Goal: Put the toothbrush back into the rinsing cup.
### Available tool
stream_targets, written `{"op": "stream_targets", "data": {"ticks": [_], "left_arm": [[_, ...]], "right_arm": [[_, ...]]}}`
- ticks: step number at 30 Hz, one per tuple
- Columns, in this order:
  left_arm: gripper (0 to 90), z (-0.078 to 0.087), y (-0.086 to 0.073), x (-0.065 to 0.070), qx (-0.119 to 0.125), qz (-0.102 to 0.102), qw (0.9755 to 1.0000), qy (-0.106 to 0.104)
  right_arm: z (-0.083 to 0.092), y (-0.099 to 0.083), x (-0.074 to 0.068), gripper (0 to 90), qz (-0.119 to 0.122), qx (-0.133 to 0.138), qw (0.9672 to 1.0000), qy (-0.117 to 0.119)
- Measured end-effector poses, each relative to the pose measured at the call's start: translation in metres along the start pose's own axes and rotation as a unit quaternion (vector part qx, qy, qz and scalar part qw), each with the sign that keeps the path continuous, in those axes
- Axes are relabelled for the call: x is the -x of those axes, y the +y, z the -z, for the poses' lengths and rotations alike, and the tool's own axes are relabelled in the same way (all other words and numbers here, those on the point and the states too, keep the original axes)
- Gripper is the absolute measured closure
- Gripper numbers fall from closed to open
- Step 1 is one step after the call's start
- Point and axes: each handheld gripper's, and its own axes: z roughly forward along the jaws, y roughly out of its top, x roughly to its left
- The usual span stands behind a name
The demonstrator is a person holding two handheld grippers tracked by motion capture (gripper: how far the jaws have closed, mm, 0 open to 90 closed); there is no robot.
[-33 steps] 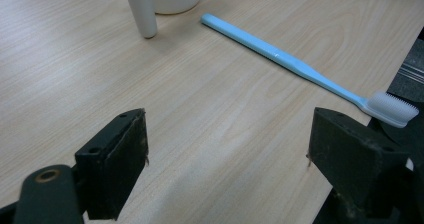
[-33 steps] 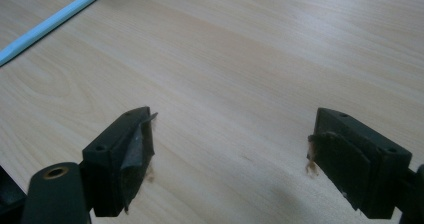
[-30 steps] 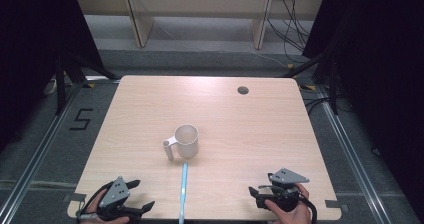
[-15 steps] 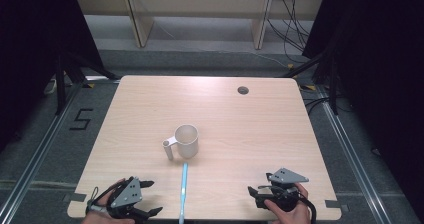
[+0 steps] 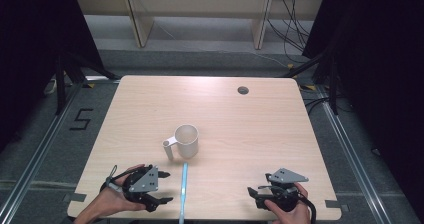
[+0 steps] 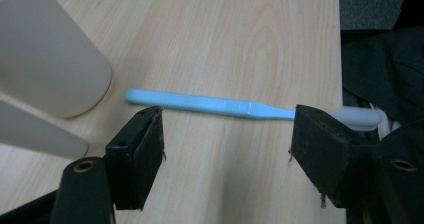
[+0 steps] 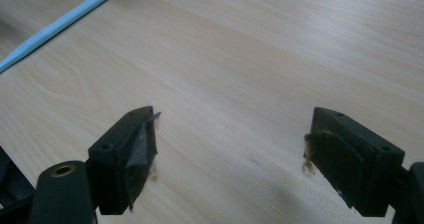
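Left gripper (image 5: 162,187) is on approach to the blue toothbrush (image 5: 184,191), which lies on the desk's (image 5: 250,129) near edge below the mug (image 5: 186,140). Its jaws have been closing, nothing held yet. Next: straddle the handle and squeeze. Right gripper (image 5: 256,196) rests open, empty.

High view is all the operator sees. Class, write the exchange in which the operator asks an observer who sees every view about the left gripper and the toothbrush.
Operator: Has the left gripper taken the toothbrush?
Observer: No. In the left gripper view the left gripper has just been closing its jaws, but nothing is pinched. The toothbrush lies crosswise just beyond the tips.
Operator: Which end is the head?
Observer: The whitish head pokes out behind the jaw at the right of that view. The blue handle's end lies close to the mug.
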Motion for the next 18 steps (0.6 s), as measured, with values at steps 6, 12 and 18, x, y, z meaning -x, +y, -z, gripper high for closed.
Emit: {"op": "stream_targets", "data": {"ticks": [6,12,18], "left_arm": [[28.2,-0.014,0.011,-0.007,-0.026,-0.026,0.9989,-0.029],[27.8,-0.024,0.020,-0.011,-0.052,-0.061,0.9958,-0.044],[26.0,-0.036,0.026,-0.012,-0.079,-0.090,0.9906,-0.066]], "right_arm": [[0.000,0.000,0.001,20.7,-0.003,-0.002,1.0000,0.002],[-0.001,0.000,0.004,20.8,0.013,0.001,0.9999,0.007],[-0.002,-0.001,0.002,21.0,0.006,0.003,0.9999,0.009]]}}
